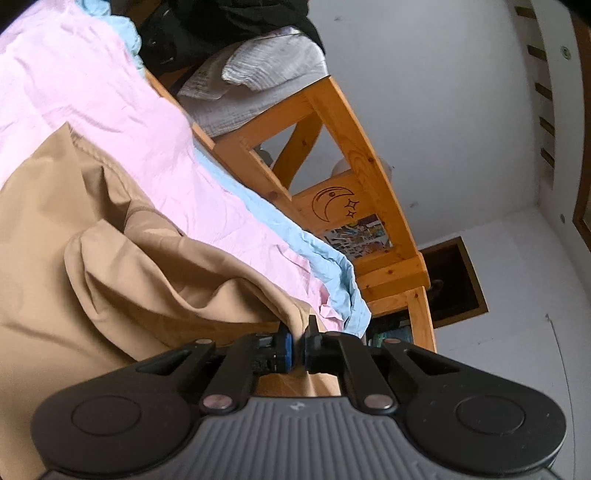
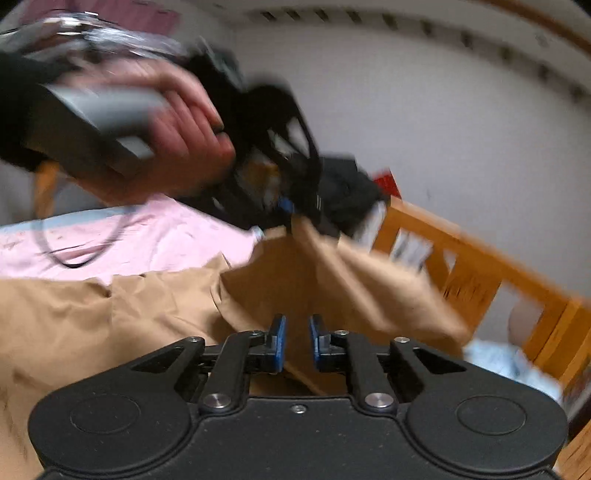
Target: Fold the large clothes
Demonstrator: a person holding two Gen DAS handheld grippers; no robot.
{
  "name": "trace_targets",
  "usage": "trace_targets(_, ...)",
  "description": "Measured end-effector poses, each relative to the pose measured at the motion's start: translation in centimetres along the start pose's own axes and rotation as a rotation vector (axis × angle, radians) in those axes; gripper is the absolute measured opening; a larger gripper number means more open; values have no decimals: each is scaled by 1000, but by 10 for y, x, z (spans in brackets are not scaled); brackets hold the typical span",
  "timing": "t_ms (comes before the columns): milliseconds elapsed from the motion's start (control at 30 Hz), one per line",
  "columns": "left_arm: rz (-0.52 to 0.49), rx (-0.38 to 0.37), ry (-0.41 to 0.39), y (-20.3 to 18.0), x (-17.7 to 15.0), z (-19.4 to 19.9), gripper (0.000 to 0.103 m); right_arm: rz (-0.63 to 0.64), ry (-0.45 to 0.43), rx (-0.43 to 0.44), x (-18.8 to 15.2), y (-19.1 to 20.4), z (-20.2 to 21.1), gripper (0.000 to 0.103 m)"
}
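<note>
Here, one tan garment (image 1: 110,258), two grippers (image 1: 299,345).

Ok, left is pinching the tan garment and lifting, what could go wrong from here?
The left gripper pinches only a thin edge of the tan garment; it could slip out. The right gripper has its jaws apart, so the fabric hangs unevenly. Lifting may drag the pink sheet along.

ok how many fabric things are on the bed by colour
tan: 1, the garment pinched by the left tongs
pink: 1, the sheet
light blue: 1, the sheet under the pink one
white-grey: 1, the pillow
black: 1, the heap by the pillow
total: 5
</note>
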State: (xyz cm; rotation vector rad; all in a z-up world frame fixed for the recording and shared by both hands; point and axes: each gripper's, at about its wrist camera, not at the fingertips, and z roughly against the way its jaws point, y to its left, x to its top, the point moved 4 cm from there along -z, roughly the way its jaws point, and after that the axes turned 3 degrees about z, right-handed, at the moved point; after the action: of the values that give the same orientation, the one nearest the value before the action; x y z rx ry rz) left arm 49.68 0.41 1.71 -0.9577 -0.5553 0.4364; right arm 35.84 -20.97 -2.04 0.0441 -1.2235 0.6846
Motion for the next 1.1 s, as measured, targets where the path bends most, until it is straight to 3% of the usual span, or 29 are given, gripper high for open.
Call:
trace_targets(133,-29,-46,-1,0,5,10,4,-104,59,-84,-11,6,-70,9)
trace_targets(267,-86,-113,6,8,1,23,4,-29,115,-154,-21,10,-128,4)
trace_targets(367,-154,-106,41,19,-6,30,4,25,138,-184,-27,6,-144,4)
trace_targets(467,-192,-108,81,35,-12,39,4,216,156,-86,-45,17,-127,7)
trace_targets(600,-262,-113,132,43,-22,47,4,514,159,35,-87,22,-71,9)
trace_targets(733,-408,-75,192,48,-45,47,4,766,185,-45,-120,-2,-58,9)
trace_targets(800,-416,-43,236,61,-62,42,4,866,210,-128,-131,-20,-66,8)
trace_targets(900,-417,23,270,82,-82,31,7,912,304,-223,-148,-60,-74,8)
trace_targets(967,-397,52,291,91,-90,30,15,858,353,-260,-153,-83,-70,10)
trace_targets(1100,-414,61,304,95,-96,42,43,683,423,-287,-157,-117,-49,17)
